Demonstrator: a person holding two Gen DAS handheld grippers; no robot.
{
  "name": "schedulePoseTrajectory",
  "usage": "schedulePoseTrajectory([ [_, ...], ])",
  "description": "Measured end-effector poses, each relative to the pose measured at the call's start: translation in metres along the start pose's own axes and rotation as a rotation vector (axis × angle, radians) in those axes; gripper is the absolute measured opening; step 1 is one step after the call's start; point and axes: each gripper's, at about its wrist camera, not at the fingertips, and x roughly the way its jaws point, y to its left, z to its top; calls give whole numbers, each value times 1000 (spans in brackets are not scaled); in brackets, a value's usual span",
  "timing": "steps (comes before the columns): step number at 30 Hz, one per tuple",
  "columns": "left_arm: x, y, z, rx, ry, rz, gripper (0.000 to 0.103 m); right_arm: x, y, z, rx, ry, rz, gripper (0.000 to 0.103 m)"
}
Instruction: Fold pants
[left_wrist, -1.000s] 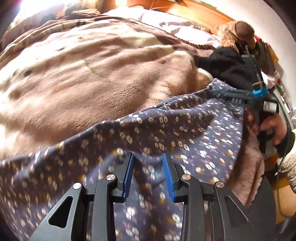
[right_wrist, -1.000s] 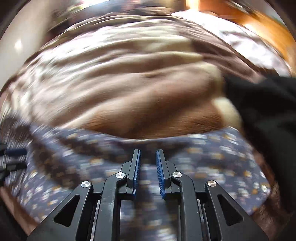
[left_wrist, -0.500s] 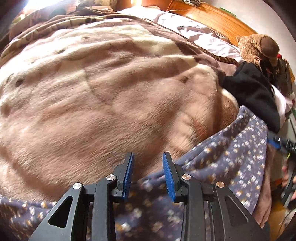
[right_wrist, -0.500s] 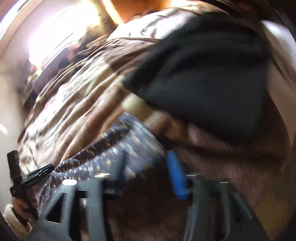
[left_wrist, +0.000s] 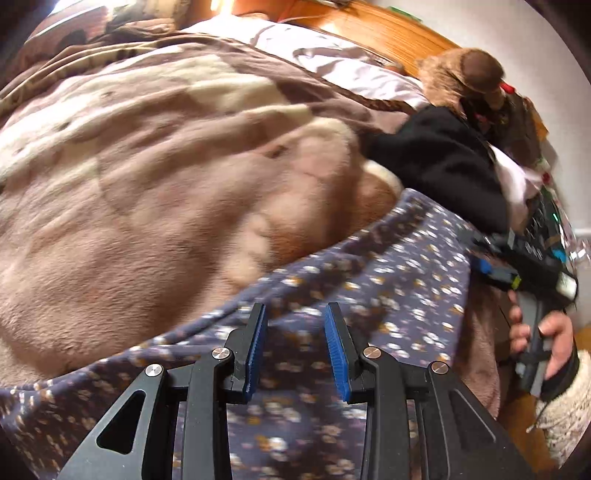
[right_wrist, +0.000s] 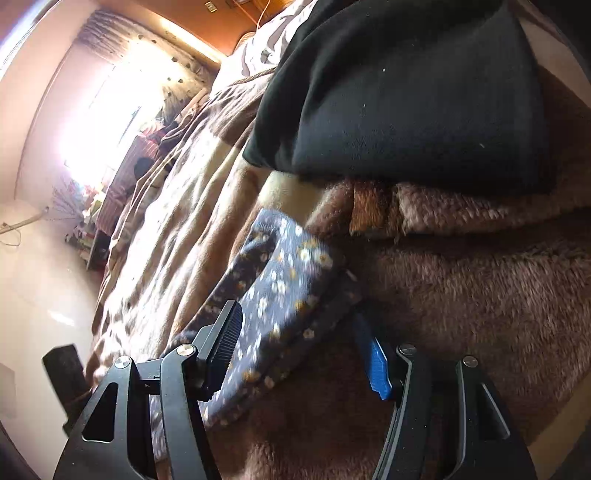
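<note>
Lying across one brown blanket (left_wrist: 155, 192), one floral pants (left_wrist: 388, 295) sits left of one black garment (right_wrist: 406, 92). Left gripper (left_wrist: 295, 347) part-open, empty; right gripper (right_wrist: 299, 354) just opened wide, fabric between, unclamped.

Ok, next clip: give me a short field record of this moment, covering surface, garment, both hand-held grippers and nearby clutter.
surface: brown plush blanket on a bed
garment: floral navy pants, lying in a long strip across the blanket
left hand-held gripper: jaws apart over the pants, nothing pinched
right hand-held gripper: jaws wide, just opened; pants end lies between them, pads not pressing
nearby: black garment just beyond the pants end; stuffed bear by the wooden headboard
fold status: not yet folded over
</note>
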Motion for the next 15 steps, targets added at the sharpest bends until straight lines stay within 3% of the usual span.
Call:
schedulePoseTrajectory([
  [7, 12, -11, -1, -25, 39, -23, 31, 8, -4, 11, 80, -10, 8, 60],
  [9, 17, -16, -2, -16, 42, -18, 31, 9, -5, 11, 89, -17, -12, 48],
  [10, 20, -18, -3, -8, 49, -19, 31, 9, -7, 12, 95, -19, -28, 37],
  [15, 35, -27, -7, 12, 86, -14, 31, 9, -18, 11, 138, -21, 15, 23],
])
